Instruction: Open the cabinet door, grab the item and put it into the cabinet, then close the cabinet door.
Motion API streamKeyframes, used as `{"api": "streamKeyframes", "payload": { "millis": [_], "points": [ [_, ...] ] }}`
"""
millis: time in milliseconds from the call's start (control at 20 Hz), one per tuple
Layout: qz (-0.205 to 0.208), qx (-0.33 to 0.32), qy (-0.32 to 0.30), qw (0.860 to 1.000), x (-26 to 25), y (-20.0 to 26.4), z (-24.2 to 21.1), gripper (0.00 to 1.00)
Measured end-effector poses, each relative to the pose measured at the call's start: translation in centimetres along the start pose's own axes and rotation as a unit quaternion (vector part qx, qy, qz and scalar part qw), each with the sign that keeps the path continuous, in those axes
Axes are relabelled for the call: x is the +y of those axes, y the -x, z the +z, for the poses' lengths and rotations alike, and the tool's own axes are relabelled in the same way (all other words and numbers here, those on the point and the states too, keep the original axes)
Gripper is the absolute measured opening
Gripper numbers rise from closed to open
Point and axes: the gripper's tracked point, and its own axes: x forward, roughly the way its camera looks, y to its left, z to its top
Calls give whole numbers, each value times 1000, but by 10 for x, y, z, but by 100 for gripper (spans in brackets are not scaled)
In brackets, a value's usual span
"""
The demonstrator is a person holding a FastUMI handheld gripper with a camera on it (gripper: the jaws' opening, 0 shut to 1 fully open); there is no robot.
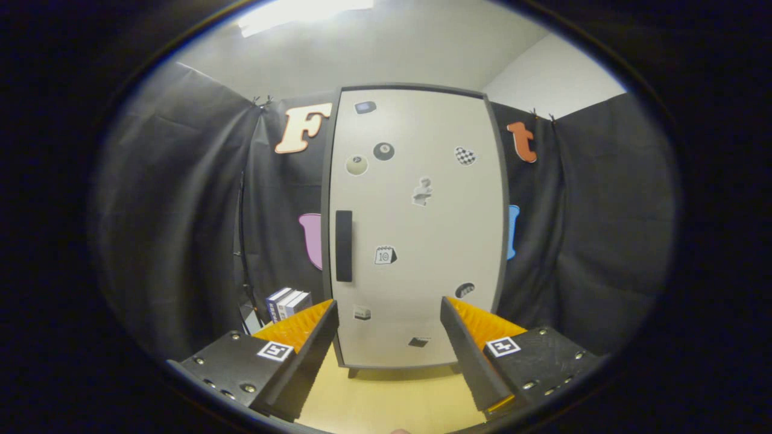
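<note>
A tall white cabinet point(416, 229) with a dark grey frame stands straight ahead, its door shut. A black vertical handle point(344, 246) sits near the door's left edge, and several small stickers dot the door. To the left of the cabinet's base, beyond the left finger, stands a small stack of boxed items point(288, 302), white and blue. My gripper point(389, 313) is open, well short of the door, with nothing between its fingers point(313, 337).
Black cloth walls close in on both sides of the cabinet. A pale yellow tabletop point(386, 398) runs from under the fingers to the cabinet's feet. A bright ceiling light point(301, 12) glows overhead.
</note>
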Motion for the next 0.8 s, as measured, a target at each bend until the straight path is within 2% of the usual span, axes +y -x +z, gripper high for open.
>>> {"api": "streamKeyframes", "payload": {
  "millis": [250, 400, 550, 800],
  "points": [
    [-23, -6, -16, 1000, -20, 65, 10, 100],
    [-33, -6, -17, 999, -27, 87, 8, 100],
    [-44, -4, -5, 999, -32, 92, 2, 100],
    [-36, -3, -2, 999, -22, 90, -1, 100]
  ]
}}
